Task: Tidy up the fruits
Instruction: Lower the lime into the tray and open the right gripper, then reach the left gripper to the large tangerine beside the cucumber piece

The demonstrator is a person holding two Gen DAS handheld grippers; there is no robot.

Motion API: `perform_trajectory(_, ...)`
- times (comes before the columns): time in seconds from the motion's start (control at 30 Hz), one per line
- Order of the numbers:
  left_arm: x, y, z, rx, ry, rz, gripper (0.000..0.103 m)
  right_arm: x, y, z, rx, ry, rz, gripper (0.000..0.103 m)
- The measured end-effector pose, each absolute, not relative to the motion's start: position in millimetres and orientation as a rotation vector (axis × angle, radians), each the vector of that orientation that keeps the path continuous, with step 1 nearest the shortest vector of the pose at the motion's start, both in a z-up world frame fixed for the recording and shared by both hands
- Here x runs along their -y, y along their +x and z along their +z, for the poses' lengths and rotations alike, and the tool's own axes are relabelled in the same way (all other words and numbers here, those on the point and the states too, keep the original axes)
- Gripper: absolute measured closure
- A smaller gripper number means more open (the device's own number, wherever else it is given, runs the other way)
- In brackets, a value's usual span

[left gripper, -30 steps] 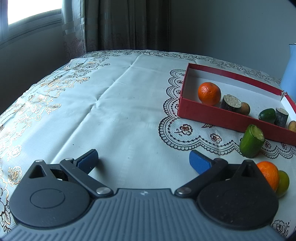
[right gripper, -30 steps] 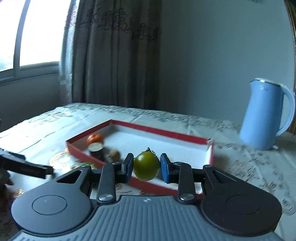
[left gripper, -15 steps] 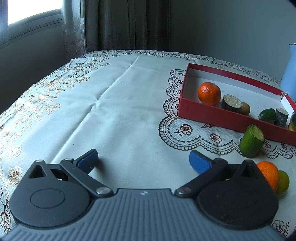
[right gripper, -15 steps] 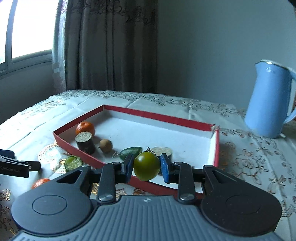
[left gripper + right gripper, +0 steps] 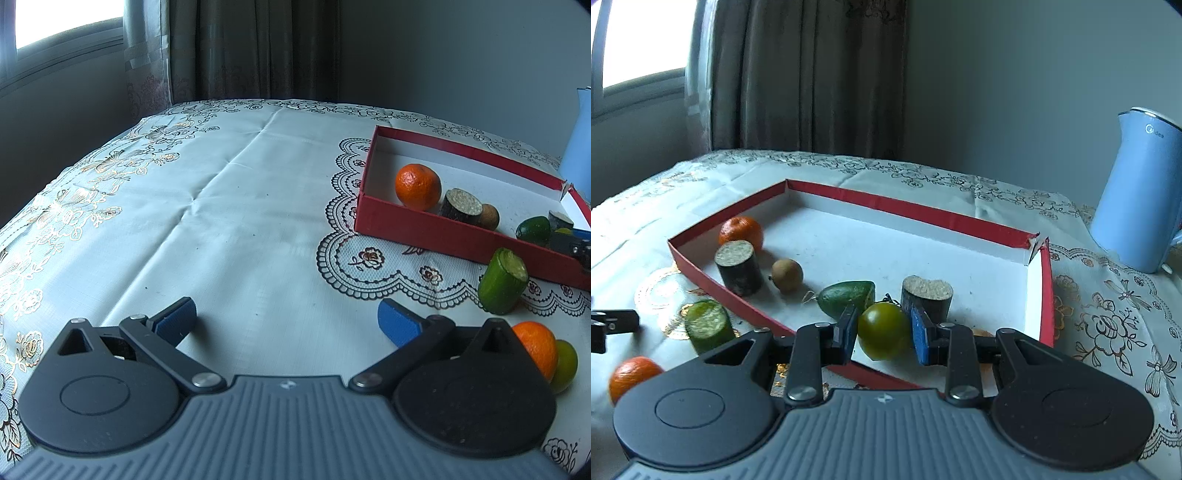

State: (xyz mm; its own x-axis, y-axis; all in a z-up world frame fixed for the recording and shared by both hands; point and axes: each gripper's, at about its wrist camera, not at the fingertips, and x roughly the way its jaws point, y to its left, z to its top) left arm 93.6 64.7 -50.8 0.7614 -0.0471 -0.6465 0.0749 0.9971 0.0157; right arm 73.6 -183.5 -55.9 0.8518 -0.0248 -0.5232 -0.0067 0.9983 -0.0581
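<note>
My right gripper (image 5: 884, 329) is shut on a round green fruit (image 5: 882, 331), held just over the near edge of the red box (image 5: 908, 208). Inside the box lie an orange (image 5: 741, 229), two dark cut cylinders (image 5: 738, 266), a small brown fruit (image 5: 787, 270) and a green wedge (image 5: 846, 297). My left gripper (image 5: 288, 319) hangs open over the tablecloth, nothing between its fingers. To its right, outside the box, stand a green cut cylinder (image 5: 503, 282), an orange (image 5: 537, 349) and a yellow-green fruit (image 5: 565, 363). The right gripper's tip (image 5: 570, 242) shows at that view's right edge.
A light blue kettle (image 5: 1137, 192) stands right of the box. The table wears a white cloth with lace and gold patterns (image 5: 221, 206). Curtains and a window are behind the table's far edge.
My right gripper carried the green fruit forward and down toward the box, which now looks larger and nearer. Its tip has entered the left wrist view. The left gripper stayed still.
</note>
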Motion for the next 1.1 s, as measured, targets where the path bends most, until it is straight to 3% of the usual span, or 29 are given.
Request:
perform_trajectory(0.27,-65,94,-51,-0.702,0.041,-0.067,0.0,180,80,-54,-0.539,-0.121,-0.016,0.072)
perform_trajectory(0.53,-65,94,-51,-0.702,0.041,-0.067,0.0,182,35,-38,-0.521,-0.06,0.037,0.071)
perform_trajectory(0.6,-65,94,-51,-0.702,0.041,-0.067,0.0,183,21,-37,-0.52,-0.051,0.043,0.061)
perform_trajectory(0.67,-65,94,-51,-0.702,0.041,-0.067,0.0,184,7,-40,-0.509,-0.041,0.042,0.041)
perform_trajectory(0.7,-65,94,-51,-0.702,0.041,-0.067,0.0,185,2,-41,-0.509,-0.042,0.036,0.039)
perform_trajectory(1.1,-65,94,-51,-0.702,0.041,-0.067,0.0,202,3,-70,-0.622,0.007,-0.043,0.039)
